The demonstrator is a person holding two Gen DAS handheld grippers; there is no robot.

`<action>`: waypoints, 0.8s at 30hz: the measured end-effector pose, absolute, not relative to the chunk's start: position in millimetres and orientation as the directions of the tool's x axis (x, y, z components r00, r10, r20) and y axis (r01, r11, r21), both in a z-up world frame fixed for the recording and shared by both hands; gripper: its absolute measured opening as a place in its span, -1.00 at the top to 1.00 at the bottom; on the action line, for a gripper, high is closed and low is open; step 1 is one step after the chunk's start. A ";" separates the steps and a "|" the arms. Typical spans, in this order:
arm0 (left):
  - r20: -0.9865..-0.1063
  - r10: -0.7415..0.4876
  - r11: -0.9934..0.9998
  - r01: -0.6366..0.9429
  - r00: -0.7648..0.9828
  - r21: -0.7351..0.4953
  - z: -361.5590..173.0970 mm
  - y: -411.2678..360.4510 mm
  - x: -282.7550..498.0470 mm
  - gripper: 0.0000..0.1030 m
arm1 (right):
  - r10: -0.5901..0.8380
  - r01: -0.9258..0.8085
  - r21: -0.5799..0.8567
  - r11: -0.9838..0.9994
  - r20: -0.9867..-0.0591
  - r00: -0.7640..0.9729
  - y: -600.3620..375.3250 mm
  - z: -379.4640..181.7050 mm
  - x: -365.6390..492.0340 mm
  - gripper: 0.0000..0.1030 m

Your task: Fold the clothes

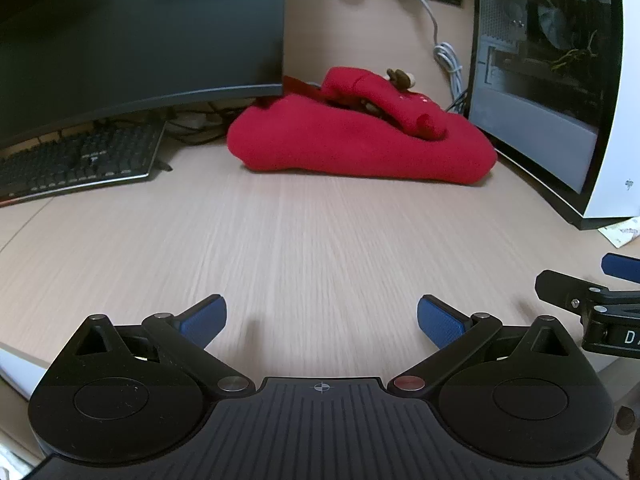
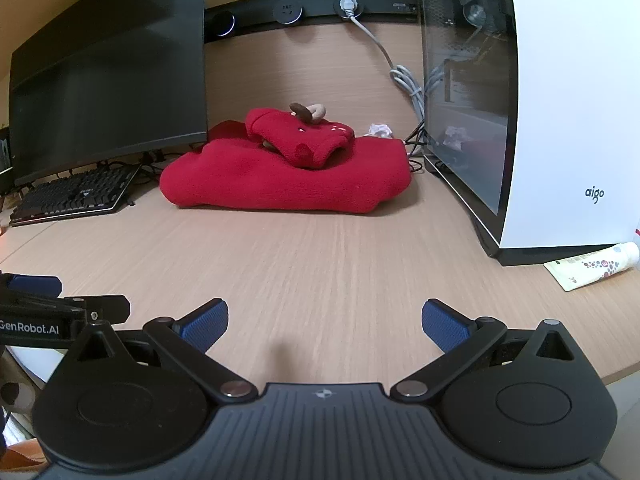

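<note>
A red fleece garment (image 2: 280,176) lies folded into a thick, flat bundle toward the back of the desk (image 2: 320,264). A smaller red piece (image 2: 300,136) with brown and tan trim rests folded on top of it.

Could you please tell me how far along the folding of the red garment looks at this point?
The red garment already lies in a compact bundle on the desk between the monitor and the PC case, its hood resting on top. Nothing is in hand: the left gripper and right gripper are open, well short of it. Little seems left, perhaps tidying the hood.
</note>
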State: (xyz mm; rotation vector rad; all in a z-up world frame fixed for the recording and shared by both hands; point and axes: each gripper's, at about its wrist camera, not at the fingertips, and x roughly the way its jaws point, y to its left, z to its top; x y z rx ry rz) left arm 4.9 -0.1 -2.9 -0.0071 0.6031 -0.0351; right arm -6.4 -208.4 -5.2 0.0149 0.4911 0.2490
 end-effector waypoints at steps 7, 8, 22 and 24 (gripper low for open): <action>-0.570 -0.029 1.000 0.024 0.821 -0.017 -3.6 0.6 7.0 -1.00 | 0.241 -0.233 0.075 0.970 -0.469 0.850 -208.5 -4.8 -4.5 -1.00; -0.570 -0.028 1.000 0.023 0.821 -0.017 -4.1 0.4 6.6 -1.00 | 0.242 -0.234 0.075 0.969 -0.469 0.850 -208.6 -5.1 -4.7 -1.00; -0.569 -0.014 1.000 0.012 0.822 -0.006 -4.0 -2.9 2.6 -1.00 | 0.249 -0.242 0.077 0.967 -0.470 0.847 -208.8 -6.3 -3.8 -1.00; -0.568 -0.010 1.000 0.009 0.823 -0.004 -3.5 -2.8 2.4 -1.00 | 0.257 -0.248 0.082 0.965 -0.468 0.846 -209.0 -6.6 -3.8 -1.00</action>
